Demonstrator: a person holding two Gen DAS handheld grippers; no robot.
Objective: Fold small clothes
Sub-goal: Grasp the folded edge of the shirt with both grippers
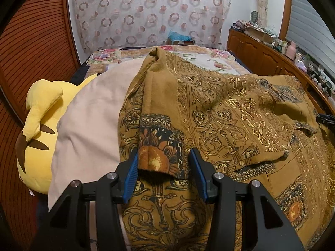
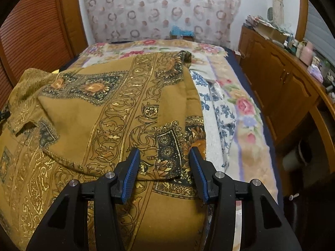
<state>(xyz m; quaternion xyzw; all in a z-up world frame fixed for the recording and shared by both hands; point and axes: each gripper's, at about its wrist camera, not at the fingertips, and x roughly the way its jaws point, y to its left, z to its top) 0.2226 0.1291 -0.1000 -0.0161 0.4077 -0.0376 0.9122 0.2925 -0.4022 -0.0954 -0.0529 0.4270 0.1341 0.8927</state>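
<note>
A mustard-brown garment (image 1: 230, 113) with gold and black ornamental print lies partly folded on the bed; it also shows in the right wrist view (image 2: 117, 108). My left gripper (image 1: 164, 159) is open, its blue pads either side of a folded sleeve end with an orange flower print, not clamped. My right gripper (image 2: 164, 156) is open, its pads straddling the garment's right folded corner. The tip of the right gripper (image 1: 326, 120) shows at the right edge of the left wrist view.
A yellow plush toy (image 1: 37, 129) and a beige pillow (image 1: 90, 121) lie left of the garment. A blue-flowered white cloth (image 2: 219, 113) lies right of it on the floral bedspread (image 2: 247, 108). A wooden cabinet (image 2: 278, 79) with clutter runs along the right.
</note>
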